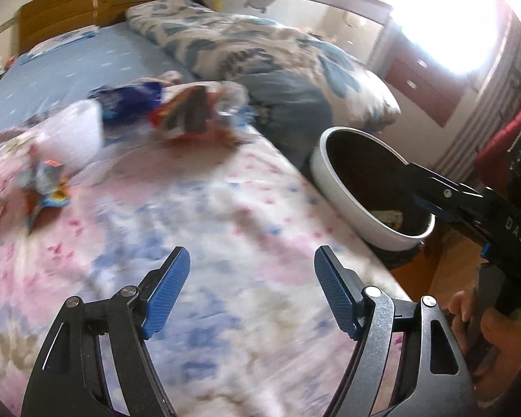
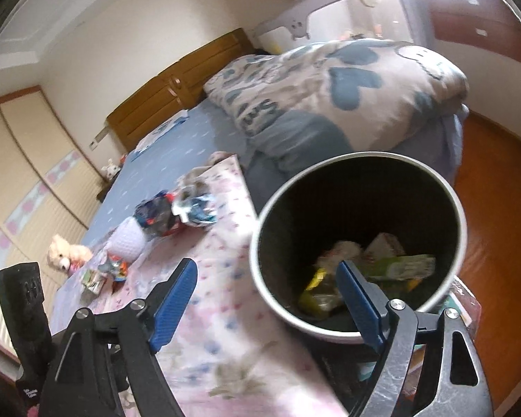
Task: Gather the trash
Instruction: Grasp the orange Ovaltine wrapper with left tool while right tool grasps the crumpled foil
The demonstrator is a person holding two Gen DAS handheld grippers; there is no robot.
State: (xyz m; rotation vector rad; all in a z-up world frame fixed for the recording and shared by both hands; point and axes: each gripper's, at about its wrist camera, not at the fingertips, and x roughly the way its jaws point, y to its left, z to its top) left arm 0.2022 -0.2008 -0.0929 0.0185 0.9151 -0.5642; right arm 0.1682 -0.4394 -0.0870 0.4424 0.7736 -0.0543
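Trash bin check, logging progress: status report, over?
Both grippers open, empty. Trash bin part filled. Wrappers left on bed. Nothing blocking.

White letters "DAS" on the black body of the right claw (image 1: 413, 187), wrapper print unreadable

Left gripper (image 1: 251, 288): jaws are held wide apart, blue ribbed pads (image 1: 165, 292) facing each other, nothing gripped between them; the tool is pitched downward. Right gripper (image 2: 265, 299): jaws likewise spread wide, nothing clamped, pitched downward; in the left wrist view its black fingers are seen entering from the right edge. Hand (image 1: 486, 333): fingers are wrapped around the right gripper's handle, lower right.
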